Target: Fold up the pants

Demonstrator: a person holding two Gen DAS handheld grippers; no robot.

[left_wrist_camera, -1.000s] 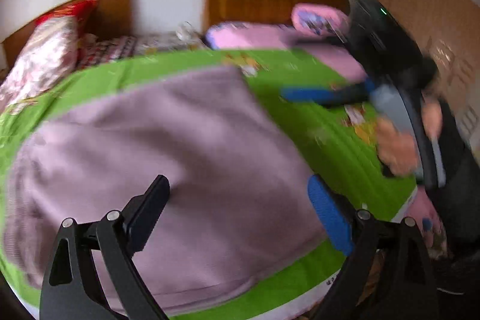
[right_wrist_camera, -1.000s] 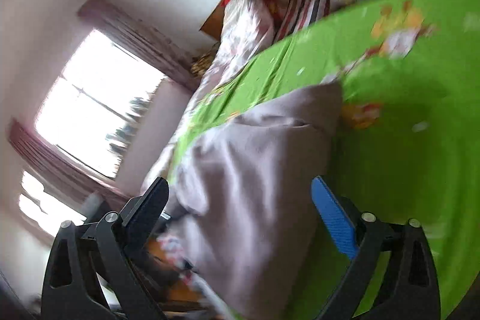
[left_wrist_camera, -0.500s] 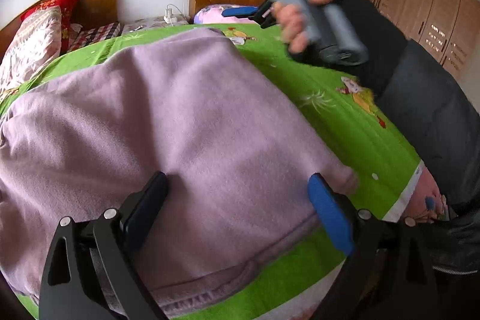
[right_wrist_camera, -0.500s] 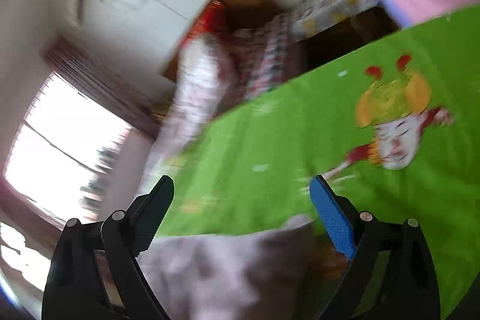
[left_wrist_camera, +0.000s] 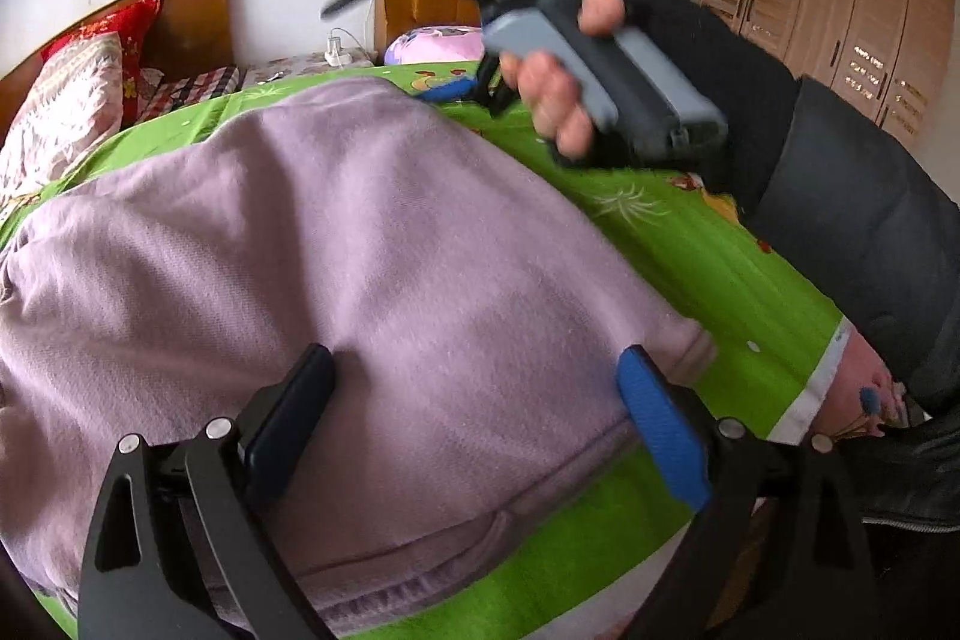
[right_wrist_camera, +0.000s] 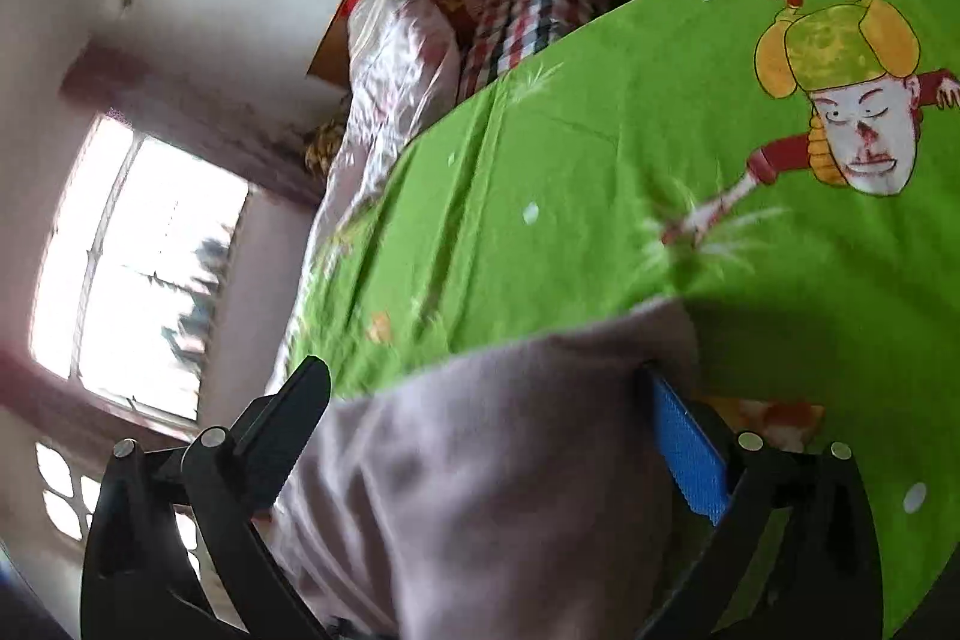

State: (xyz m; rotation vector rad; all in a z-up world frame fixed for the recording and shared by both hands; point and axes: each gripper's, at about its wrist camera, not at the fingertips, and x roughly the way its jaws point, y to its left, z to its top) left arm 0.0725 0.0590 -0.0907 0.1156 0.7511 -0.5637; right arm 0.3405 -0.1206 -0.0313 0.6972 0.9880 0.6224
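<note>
— Over on the left side of the bed (left_wrist_camera: 708,244), why did we keep the left gripper (left_wrist_camera: 474,418) so low?

— We had the pants (left_wrist_camera: 360,280) spread flat on the green sheet, already folded into a broad lilac block, and we wanted that gripper close over the near hem. Its jaws stood wide open, the fabric showing between them but nothing pinched, so we judged we were lining up and not yet holding.

— And the cloth itself, why there?

— We laid it near the bed's front edge so both hands could reach across it; the pillows (left_wrist_camera: 66,112) at the headboard stayed well apart from it.

— Then the right side?

— Our right hand (left_wrist_camera: 558,88) carried the right gripper (right_wrist_camera: 492,430) out over the far edge of the pants. Its jaws had just been opening and stood fully apart, with the garment's edge lying under and between them, not squeezed. We reckoned that wide stance was meant to take a thick, doubled edge for the next fold.

— Any worry?

— We thought the soft layers might slide if only the top one was caught.
</note>
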